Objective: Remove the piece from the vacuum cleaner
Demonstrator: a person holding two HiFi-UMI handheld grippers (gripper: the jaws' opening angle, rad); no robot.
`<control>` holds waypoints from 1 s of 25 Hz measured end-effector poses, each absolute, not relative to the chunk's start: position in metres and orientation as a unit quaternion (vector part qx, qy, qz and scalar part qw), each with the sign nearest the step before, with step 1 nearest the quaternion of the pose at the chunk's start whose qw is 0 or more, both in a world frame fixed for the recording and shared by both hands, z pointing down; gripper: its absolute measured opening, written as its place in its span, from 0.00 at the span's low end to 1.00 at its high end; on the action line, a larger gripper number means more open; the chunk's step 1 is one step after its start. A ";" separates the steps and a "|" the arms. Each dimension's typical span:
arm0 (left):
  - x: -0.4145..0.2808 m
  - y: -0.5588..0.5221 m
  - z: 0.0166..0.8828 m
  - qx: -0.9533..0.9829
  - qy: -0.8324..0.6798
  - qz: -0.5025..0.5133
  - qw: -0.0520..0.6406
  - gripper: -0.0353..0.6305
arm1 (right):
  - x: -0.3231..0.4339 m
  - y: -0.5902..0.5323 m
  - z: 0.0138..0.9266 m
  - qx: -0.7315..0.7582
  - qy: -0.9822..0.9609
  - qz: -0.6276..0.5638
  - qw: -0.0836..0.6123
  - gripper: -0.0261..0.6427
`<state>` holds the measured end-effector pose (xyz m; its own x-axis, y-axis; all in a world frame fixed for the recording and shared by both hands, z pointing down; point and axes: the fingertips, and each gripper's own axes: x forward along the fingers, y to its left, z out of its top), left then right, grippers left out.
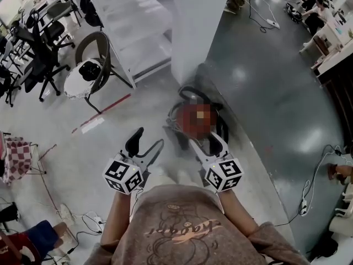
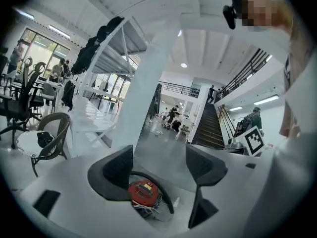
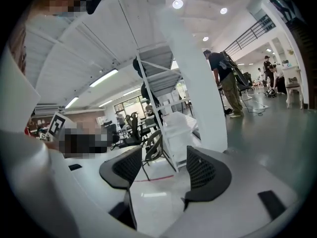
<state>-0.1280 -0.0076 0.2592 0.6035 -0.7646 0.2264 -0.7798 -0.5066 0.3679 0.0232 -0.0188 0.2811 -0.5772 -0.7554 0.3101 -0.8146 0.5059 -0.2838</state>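
Observation:
The red vacuum cleaner (image 1: 194, 120) lies on the grey floor at the foot of a white pillar, with a black hose (image 1: 194, 90) looped round it; a mosaic patch covers part of its body. My left gripper (image 1: 146, 143) hangs open just left of it, with nothing between its jaws. My right gripper (image 1: 208, 145) is open above the vacuum's near side, also with nothing in it. In the left gripper view the red body (image 2: 143, 192) and its cord show low between the open jaws of the left gripper (image 2: 161, 170). The right gripper (image 3: 163, 170) faces bare floor and a chair.
A white pillar (image 1: 198, 26) stands right behind the vacuum. A white shelving rack (image 1: 138, 32) and a round wicker chair (image 1: 91, 70) are to the left, with office chairs (image 1: 38, 54) beyond. Cables and a power strip (image 1: 305, 203) lie at the right. People stand far off.

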 end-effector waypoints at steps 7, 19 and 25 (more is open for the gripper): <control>-0.121 -0.017 0.281 0.883 -0.407 0.055 0.229 0.52 | 0.023 -0.021 0.301 0.457 -0.857 0.222 0.089 0.41; -0.090 -0.060 0.389 0.911 -0.290 0.179 0.232 0.52 | 0.038 -0.036 0.406 0.491 -0.813 0.285 0.133 0.41; -0.073 -0.064 0.462 0.910 -0.243 0.216 0.257 0.52 | 0.048 -0.029 0.476 0.508 -0.787 0.312 0.159 0.41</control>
